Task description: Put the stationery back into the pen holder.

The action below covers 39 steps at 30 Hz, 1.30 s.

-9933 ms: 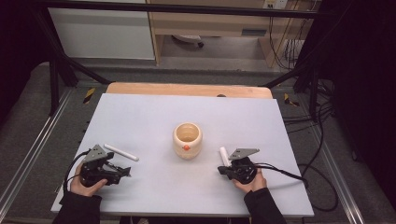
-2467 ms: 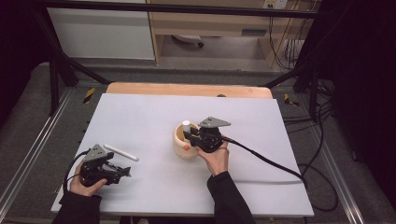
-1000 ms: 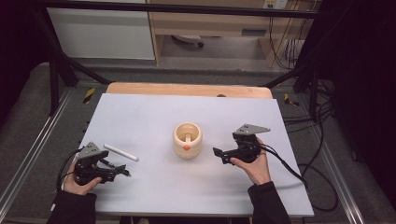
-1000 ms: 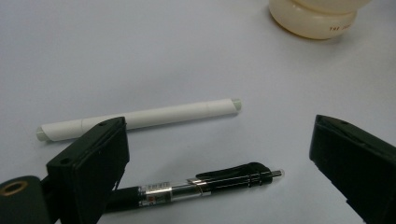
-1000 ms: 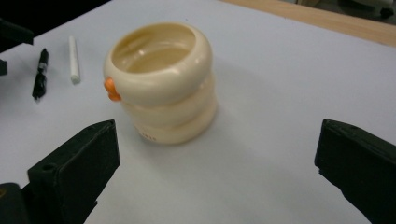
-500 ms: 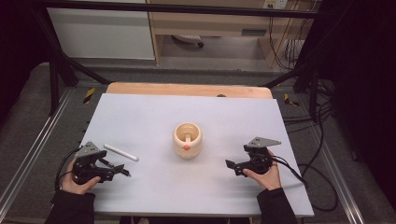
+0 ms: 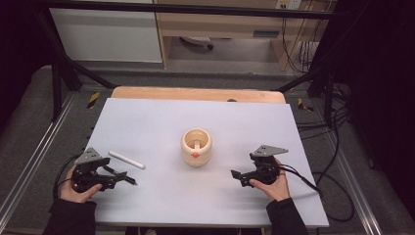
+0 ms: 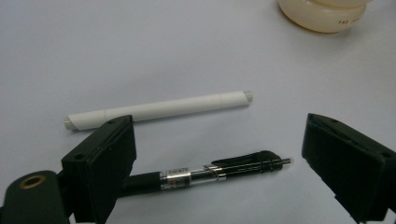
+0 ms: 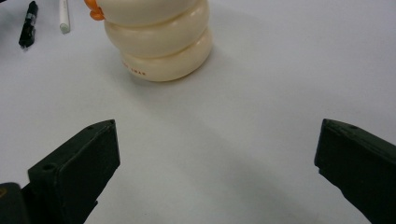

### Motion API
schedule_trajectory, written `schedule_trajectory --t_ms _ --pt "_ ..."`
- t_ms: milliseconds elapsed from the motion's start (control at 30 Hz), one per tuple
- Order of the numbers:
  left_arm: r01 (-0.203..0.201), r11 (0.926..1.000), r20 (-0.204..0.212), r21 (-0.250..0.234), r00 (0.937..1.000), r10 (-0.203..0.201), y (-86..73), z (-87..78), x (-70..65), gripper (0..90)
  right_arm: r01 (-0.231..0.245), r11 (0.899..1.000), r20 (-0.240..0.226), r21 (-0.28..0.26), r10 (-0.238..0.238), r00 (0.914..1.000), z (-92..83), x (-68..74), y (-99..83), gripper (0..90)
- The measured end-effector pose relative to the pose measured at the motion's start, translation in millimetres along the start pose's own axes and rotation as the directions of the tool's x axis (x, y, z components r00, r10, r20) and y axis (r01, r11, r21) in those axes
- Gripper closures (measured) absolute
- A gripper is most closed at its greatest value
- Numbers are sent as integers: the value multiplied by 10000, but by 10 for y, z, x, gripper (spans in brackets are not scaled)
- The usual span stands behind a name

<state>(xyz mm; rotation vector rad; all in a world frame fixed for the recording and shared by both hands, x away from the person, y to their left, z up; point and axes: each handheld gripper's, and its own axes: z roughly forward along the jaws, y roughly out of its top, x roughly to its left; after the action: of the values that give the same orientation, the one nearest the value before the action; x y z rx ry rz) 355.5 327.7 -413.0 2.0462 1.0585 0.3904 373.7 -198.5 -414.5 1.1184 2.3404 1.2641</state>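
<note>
While lying flat on the worktop (image 7: 147,122), sitting between the parted jaws of the left hand-held gripper (image 8: 219,158): black pen (image 8: 210,172) (jaws just been closing slightly, not pressing it). Resting just beyond it, white pen (image 8: 159,108). Hovering near the cream pot (image 7: 196,147), jaws wide and holding nothing: right hand-held gripper (image 9: 217,158).

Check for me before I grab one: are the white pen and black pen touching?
Apart: left gripper view shows bare table between white pen and black pen.

Glossy cream holder (image 7: 196,146), matt white marker (image 8: 159,109), shiny black plastic pen (image 8: 219,170).
</note>
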Motion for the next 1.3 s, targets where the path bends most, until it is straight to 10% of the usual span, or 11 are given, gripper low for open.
schedule_trajectory --t_ms 800,1300 --pt "-99 9961 -374 873 9992 132 254 18 229 365 -601 9980 592 -212 612 9964 -187 -272 -244 10" --pt "-1980 9626 92 1848 9798 1998 443 183 220 293 -597 9979 582 -252 611 9964 -205 -289 -244 9"
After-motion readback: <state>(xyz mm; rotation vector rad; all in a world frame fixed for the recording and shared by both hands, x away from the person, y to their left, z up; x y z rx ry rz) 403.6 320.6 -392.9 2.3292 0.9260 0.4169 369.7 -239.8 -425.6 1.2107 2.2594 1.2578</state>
